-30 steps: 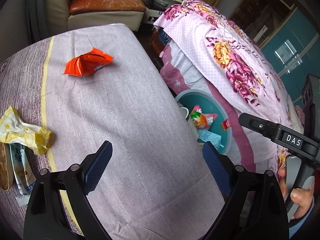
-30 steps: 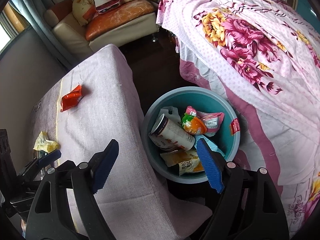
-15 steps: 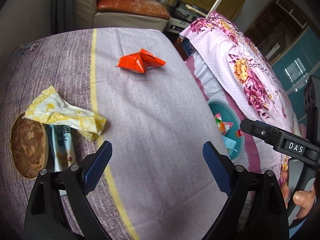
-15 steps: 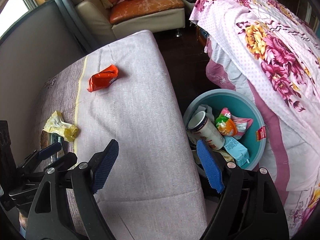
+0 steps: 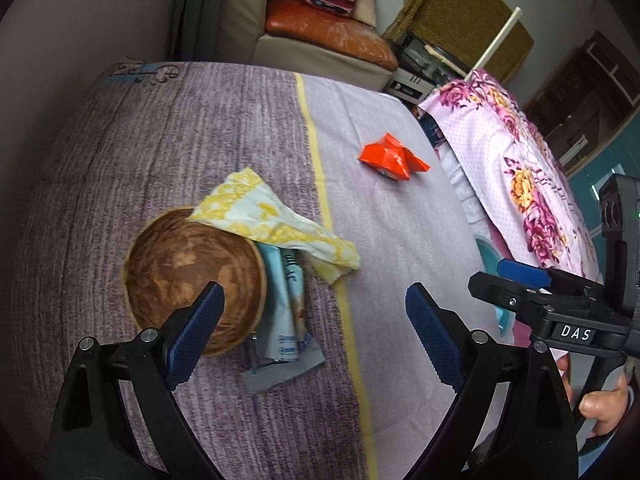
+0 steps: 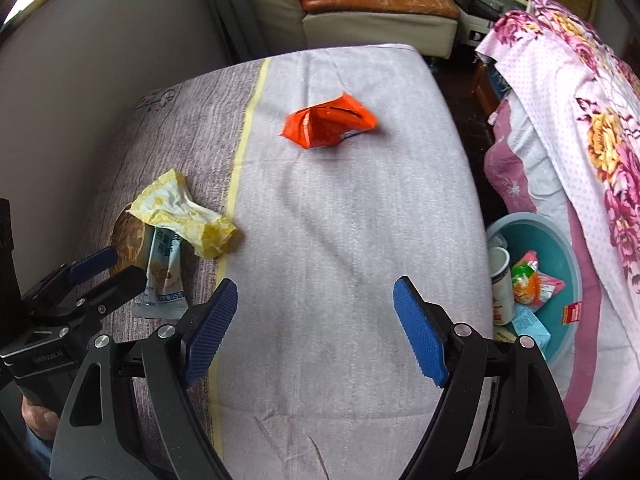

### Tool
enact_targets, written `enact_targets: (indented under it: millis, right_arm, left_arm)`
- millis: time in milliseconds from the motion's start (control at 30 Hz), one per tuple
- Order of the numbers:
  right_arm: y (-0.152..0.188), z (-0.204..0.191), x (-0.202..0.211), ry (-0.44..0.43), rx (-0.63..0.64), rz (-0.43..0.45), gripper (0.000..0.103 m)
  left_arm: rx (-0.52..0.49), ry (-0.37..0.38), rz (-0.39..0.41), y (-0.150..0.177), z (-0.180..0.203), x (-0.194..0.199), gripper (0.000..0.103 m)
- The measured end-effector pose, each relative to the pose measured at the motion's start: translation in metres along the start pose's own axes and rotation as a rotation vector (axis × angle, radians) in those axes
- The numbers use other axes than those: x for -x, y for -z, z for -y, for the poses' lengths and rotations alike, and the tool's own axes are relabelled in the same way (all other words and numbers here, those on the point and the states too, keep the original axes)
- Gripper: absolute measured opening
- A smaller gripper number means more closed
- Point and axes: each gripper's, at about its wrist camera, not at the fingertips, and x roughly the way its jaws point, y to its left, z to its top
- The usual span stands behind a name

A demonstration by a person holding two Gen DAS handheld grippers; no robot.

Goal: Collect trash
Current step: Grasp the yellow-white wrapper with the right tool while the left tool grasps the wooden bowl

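Note:
On the cloth-covered table [image 5: 400, 248] lie a crumpled yellow wrapper [image 5: 276, 224], a pale blue packet [image 5: 286, 312] and an orange wrapper [image 5: 390, 156]. The yellow wrapper [image 6: 182, 212] rests partly over the blue packet [image 6: 164, 276]; the orange wrapper [image 6: 328, 124] sits farther back. My left gripper [image 5: 312, 332] hovers open above the blue packet, nothing between its pads. My right gripper [image 6: 316, 328] hangs open over bare cloth, and it also shows at the right of the left wrist view [image 5: 516, 280]. A teal bin [image 6: 568, 248] with trash in it stands on the floor to the right.
A brown wooden bowl [image 5: 192, 272] sits beside the blue packet, partly under the yellow wrapper. A bed with a pink flowered cover [image 6: 592, 128] lies right of the bin. A sofa [image 6: 376, 4] stands behind the table and a wall [image 6: 80, 80] runs along its left.
Both grippers have swung left, from over the bin and table edge to over the table. The bowl, yellow wrapper and blue packet have come under the left gripper. Both stayed open.

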Motion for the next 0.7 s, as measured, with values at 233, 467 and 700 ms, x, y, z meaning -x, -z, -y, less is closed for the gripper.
enact_targets:
  millis: [233, 467, 700]
  right_arm:
    - [-0.015, -0.053, -0.030, -0.027, 0.124, -0.066, 0.076]
    - [-0.022, -0.103, -0.055, 0.031, 0.311, -0.079, 0.076]
    - [-0.039, -0.129, -0.077, 0.041, 0.415, -0.106, 0.061]
  left_arm:
    - [0.086, -0.089, 0.025, 0.004, -0.063, 0.011, 0.092]
    - [0.145, -0.126, -0.002, 0.009, -0.106, 0.005, 0.092]
    - [0.095, -0.123, -0.016, 0.010, -0.117, -0.002, 0.092]
